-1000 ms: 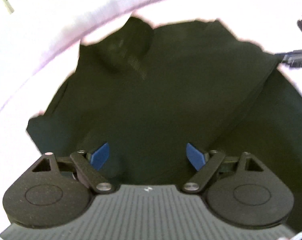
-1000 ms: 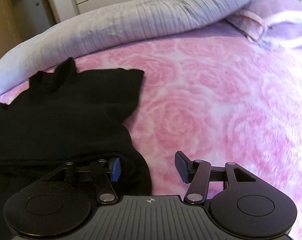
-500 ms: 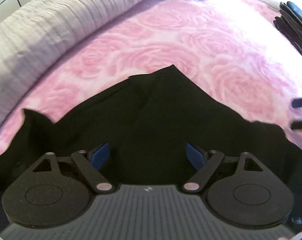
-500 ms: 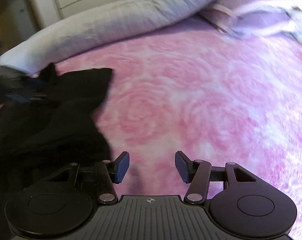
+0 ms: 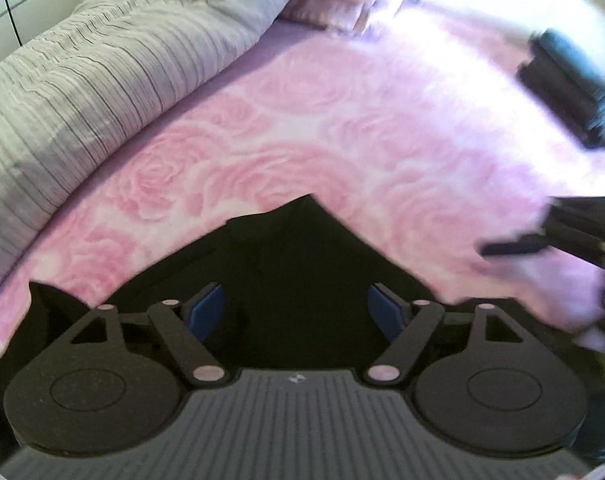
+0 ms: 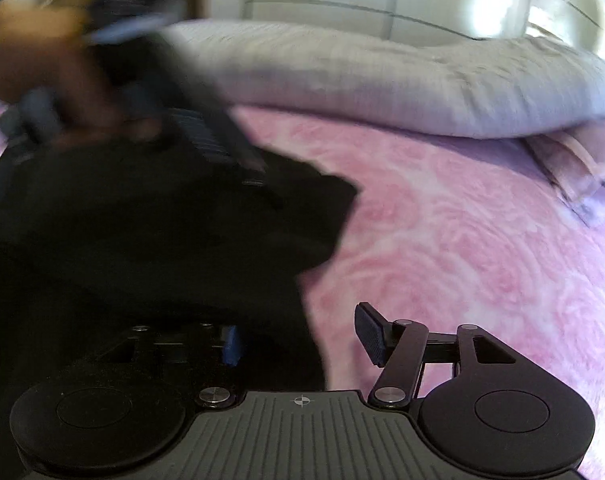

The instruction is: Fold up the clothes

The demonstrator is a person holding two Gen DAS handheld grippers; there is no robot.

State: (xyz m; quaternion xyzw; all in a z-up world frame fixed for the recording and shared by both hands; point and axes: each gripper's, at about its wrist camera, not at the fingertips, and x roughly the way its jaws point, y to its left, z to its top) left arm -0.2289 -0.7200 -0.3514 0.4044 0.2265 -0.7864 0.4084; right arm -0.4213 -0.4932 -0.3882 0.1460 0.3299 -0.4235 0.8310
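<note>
Black garment [image 5: 302, 272] on the pink bed [image 5: 382, 140] | my left claw [image 5: 298, 312] open directly above it, holding nothing | my right claw [image 6: 302, 340] opening over its right edge, fabric between jaws, ungripped.

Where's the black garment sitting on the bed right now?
The black garment lies on the pink rose-patterned bedspread, filling the left side of the right wrist view, below the grey duvet.

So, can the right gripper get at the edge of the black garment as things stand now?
Probably yes. The right gripper is opening, and the black garment edge already lies between its fingers on the pink sheet. Nothing covers it; the left gripper works farther along.
</note>
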